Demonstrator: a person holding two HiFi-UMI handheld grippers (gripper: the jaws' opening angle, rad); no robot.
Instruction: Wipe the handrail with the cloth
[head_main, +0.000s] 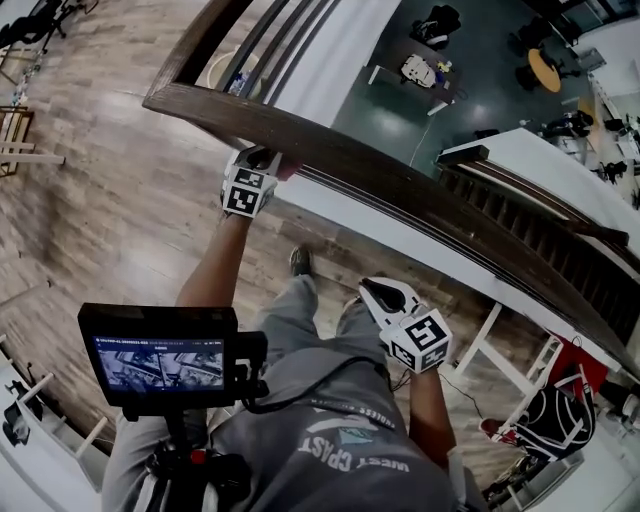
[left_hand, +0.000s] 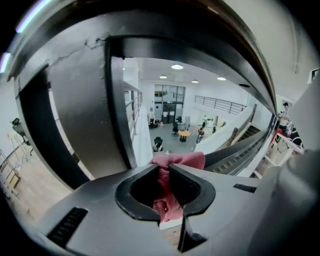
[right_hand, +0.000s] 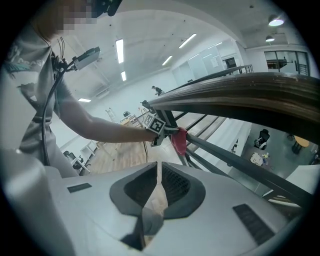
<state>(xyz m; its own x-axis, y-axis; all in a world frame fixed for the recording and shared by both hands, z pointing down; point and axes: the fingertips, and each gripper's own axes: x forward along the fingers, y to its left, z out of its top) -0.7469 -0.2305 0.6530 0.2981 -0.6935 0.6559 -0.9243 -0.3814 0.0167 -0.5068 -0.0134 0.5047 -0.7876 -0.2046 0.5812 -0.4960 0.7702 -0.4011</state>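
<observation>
Closest to the head camera is a monitor (head_main: 160, 355) at the lower left, and beyond it both arms reach forward. The left gripper (left_hand: 169, 167) pinches a red cloth (left_hand: 177, 161) - its jaws are pressed on the fabric, and a fold sticks out past the tips. In the head view the cloth (head_main: 288, 170) sits at the near edge of the handrail (head_main: 400, 180), in the upper left part of the frame. From the right gripper view it seems to be just under the rail, beside a post; whether it really touches the wood I cannot tell.

The right gripper (right_hand: 159, 167) holds nothing, with its jaws almost together. It hangs below the rail at center right, apart from it.

The rail's long axis runs from upper left to lower right, so the unwiped length lies to the lower right of the cloth. I judge that the next stroke goes along this line - the left hand is the nearer one and carries the cloth.
</observation>
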